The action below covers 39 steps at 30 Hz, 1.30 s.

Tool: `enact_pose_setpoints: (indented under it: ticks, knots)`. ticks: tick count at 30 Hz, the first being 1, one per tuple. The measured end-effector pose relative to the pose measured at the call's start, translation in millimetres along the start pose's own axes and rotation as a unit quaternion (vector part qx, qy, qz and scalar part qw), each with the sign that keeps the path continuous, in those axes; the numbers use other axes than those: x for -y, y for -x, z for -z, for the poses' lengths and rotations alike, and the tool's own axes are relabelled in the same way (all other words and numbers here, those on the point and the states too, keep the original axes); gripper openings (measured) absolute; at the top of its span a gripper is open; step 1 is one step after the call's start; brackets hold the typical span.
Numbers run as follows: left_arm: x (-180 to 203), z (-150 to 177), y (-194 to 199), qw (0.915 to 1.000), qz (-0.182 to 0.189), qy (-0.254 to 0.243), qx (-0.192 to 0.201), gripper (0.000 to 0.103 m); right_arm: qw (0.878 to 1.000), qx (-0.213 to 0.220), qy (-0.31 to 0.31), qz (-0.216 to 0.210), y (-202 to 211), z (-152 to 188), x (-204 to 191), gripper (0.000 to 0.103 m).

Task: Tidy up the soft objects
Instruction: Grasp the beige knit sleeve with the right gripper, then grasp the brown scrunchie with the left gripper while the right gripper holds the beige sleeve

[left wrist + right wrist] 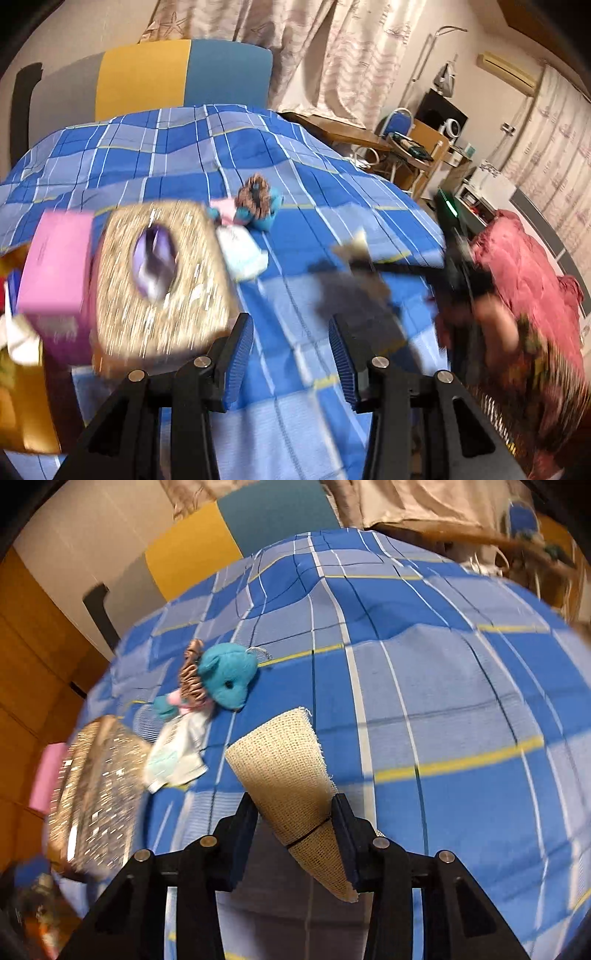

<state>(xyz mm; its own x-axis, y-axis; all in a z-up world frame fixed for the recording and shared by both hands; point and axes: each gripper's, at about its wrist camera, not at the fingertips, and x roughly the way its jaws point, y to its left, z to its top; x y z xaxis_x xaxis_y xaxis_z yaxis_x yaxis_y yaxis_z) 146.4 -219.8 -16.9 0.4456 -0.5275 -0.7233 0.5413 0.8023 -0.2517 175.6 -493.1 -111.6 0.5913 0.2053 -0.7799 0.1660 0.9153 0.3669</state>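
Note:
My right gripper (291, 799) is shut on a beige mesh roll (284, 760), which sticks out forward over the blue plaid bedsheet (443, 683). In the left wrist view the same roll (356, 242) is a blur above the sheet. My left gripper (290, 321) hovers open over the sheet with nothing between its fingers. A teal plush bear (229, 679) (264, 212) lies further back, against a brown scrunchie (192, 672). A white and teal packet (173, 753) (243, 254) lies beside them.
A gold glitter tissue box (159, 277) (96, 794) and a pink box (55, 273) stand at the left. A pink quilt (517, 266) lies past the bed's right edge. A blue chair (399, 125) and a desk stand behind, and yellow and blue cushions (166, 74) at the head.

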Motion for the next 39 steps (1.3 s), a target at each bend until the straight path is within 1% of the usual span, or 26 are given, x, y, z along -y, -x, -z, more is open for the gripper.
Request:
enact_pose_setpoints:
  ticks: [2,4,5,6,8,10,11,14,16,18,19,22,27,29,30,32,33,34,35,36,37,39]
  knots:
    - [3,-24,-17,0.9998,-0.003,0.013,-0.012,0.046,1.0,0.012,-0.016,-0.024,4,9,8,0.042]
    - [3,-47,-38,0.999,0.002,0.033,-0.031,0.053,0.998,0.034,-0.038,-0.048,6,18,16,0.042]
    - [3,-57,-45,0.9984,-0.007,0.042,-0.036,0.055,0.997,0.029,-0.049,-0.054,4,18,19,0.042]
    - [4,-67,-53,0.9978,-0.024,0.05,-0.036,0.058,0.996,0.02,-0.057,-0.06,2,17,20,0.042]
    - [6,-88,-71,0.9975,-0.036,0.049,-0.036,0.059,0.998,0.02,-0.045,-0.05,2,15,15,0.042]
    - [6,-102,-85,0.997,-0.048,0.047,-0.038,0.059,0.998,0.015,-0.043,-0.05,0,14,14,0.042]
    - [4,-113,-99,0.9968,-0.05,0.045,-0.043,0.059,0.997,0.014,-0.048,-0.053,0,14,14,0.042]
    - [-7,-132,-129,0.9949,-0.06,0.061,-0.054,0.06,0.997,0.01,-0.053,-0.058,-1,13,18,0.042]
    - [-19,-141,-152,0.9917,-0.071,0.08,-0.071,0.06,0.997,0.009,-0.056,-0.059,-1,12,20,0.043]
    - [-29,-145,-166,0.9897,-0.071,0.097,-0.078,0.061,0.997,0.005,-0.052,-0.057,-1,12,20,0.043]
    - [-35,-147,-175,0.9877,-0.077,0.106,-0.086,0.061,0.997,0.004,-0.056,-0.057,-1,12,20,0.044]
    - [-44,-150,-192,0.985,-0.083,0.115,-0.099,0.062,0.996,-0.005,-0.063,-0.059,-3,12,22,0.045]
    - [-43,-154,-204,0.9865,-0.085,0.102,-0.096,0.062,0.994,-0.029,-0.087,-0.06,-12,16,30,0.045]
    - [-42,-154,-212,0.9869,-0.071,0.101,-0.104,0.062,0.992,-0.036,-0.104,-0.066,-16,19,35,0.045]
    - [-42,-153,-214,0.9864,-0.07,0.102,-0.108,0.06,0.992,-0.037,-0.105,-0.066,-17,19,35,0.045]
    - [-40,-149,-219,0.9865,-0.065,0.098,-0.114,0.06,0.992,-0.036,-0.1,-0.063,-15,19,34,0.045]
    - [-40,-147,-221,0.9865,-0.064,0.095,-0.117,0.058,0.992,-0.035,-0.099,-0.062,-15,19,33,0.045]
    - [-39,-144,-223,0.9862,-0.065,0.095,-0.119,0.051,0.992,-0.036,-0.1,-0.062,-15,19,34,0.045]
    - [-39,-143,-224,0.9861,-0.064,0.095,-0.12,0.049,0.992,-0.035,-0.101,-0.062,-15,19,33,0.045]
    - [-39,-141,-224,0.9863,-0.062,0.095,-0.12,0.045,0.992,-0.035,-0.101,-0.062,-14,19,33,0.045]
    - [-39,-140,-222,0.9867,-0.062,0.094,-0.117,0.04,0.992,-0.035,-0.1,-0.061,-14,19,33,0.045]
    - [-39,-139,-219,0.9878,-0.06,0.091,-0.111,0.034,0.992,-0.036,-0.1,-0.061,-15,19,33,0.045]
